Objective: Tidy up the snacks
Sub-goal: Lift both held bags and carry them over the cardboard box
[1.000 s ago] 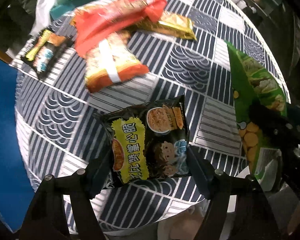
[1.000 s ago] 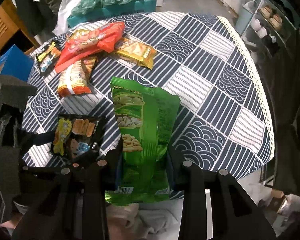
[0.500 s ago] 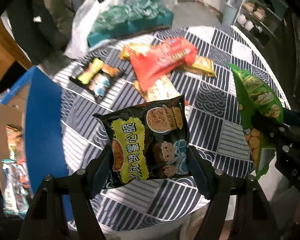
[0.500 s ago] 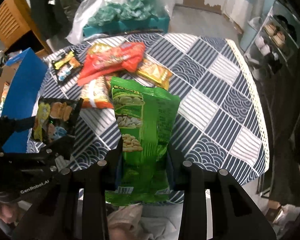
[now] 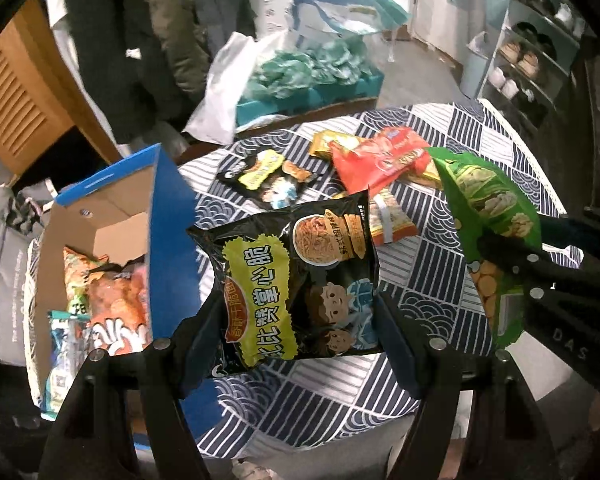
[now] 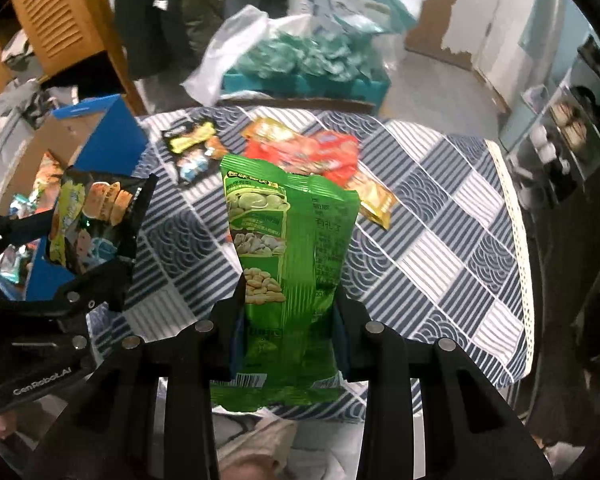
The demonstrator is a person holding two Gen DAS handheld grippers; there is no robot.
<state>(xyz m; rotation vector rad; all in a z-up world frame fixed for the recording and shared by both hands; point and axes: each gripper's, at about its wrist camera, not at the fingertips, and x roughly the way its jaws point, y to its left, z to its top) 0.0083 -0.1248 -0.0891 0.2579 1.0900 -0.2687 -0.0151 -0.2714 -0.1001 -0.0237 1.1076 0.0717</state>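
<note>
Left wrist view: blue box [image 5: 100, 240] lies left of the left claw [image 5: 296, 320], which clamps the black packet [image 5: 296, 280]; right claw [image 6: 288, 320] clamps the green bag [image 6: 288, 240], farther away.

Both tools are matte black plastic. The left hand-held gripper [image 5: 296, 332] has two broad angular fingers [image 5: 198, 336] with dark blue pads, and round silver screw heads sit along its arms. The right hand-held gripper [image 6: 286, 320] is built the same. White letters "GenRobot.AI" mark the left body at 8 o'clock in the right view.
</note>
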